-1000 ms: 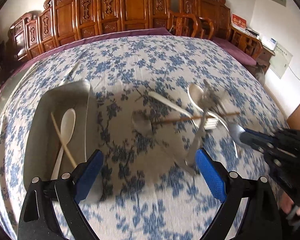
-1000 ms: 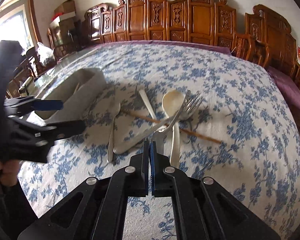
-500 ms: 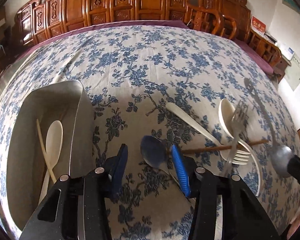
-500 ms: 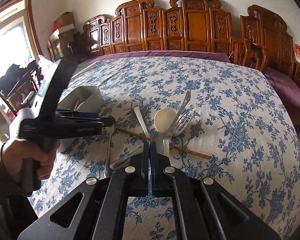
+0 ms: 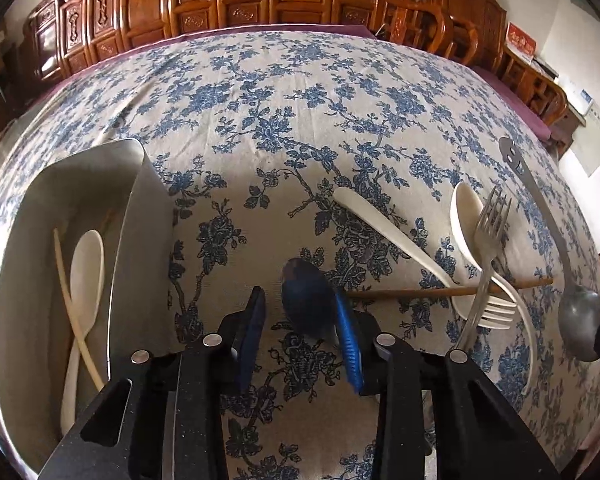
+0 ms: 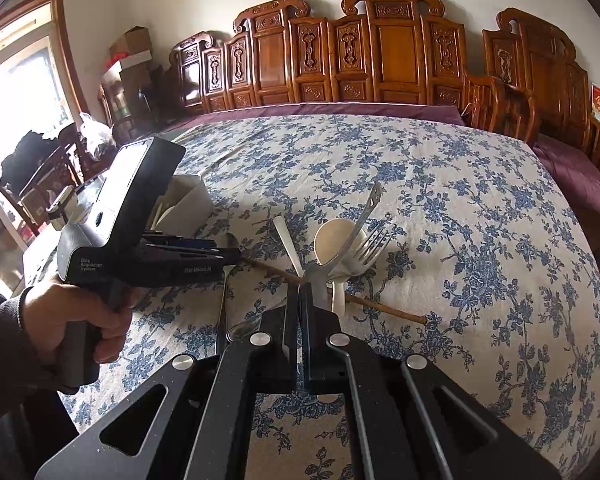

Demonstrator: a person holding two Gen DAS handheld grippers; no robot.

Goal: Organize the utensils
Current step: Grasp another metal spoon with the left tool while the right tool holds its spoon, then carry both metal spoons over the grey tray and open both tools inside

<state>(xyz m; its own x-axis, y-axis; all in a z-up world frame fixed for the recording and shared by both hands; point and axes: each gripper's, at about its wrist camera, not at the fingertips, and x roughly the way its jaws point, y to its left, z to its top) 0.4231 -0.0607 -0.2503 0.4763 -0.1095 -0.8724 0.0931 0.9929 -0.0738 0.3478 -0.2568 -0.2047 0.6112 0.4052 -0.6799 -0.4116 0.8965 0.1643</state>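
Observation:
In the left wrist view my left gripper [image 5: 299, 293] points down at the flowered cloth, its jaws closing around the bowl of a metal spoon [image 5: 306, 300] that lies there. The right blue pad [image 5: 348, 332] meets the bowl's edge; the left pad stands a little off it. My right gripper [image 6: 300, 286] is shut on the bowl of a second metal spoon [image 6: 360, 220], whose handle sticks up and away. This spoon [image 5: 548, 216] also shows at the right edge of the left wrist view. A white tray [image 5: 140, 240] on the left holds a cream spoon [image 5: 86, 264] and a chopstick.
Between the grippers lie a cream fork [image 5: 384, 220], a cream spoon [image 5: 464, 216], a metal fork [image 5: 492, 220] and a wooden chopstick [image 5: 420, 291], partly crossed. Carved wooden chairs [image 6: 388, 48] line the table's far side. A hand [image 6: 80, 320] holds the left gripper.
My left gripper has come down and forward from beside the tray to the lying metal spoon, and its jaws have narrowed around the bowl. The right gripper stays shut on its spoon.

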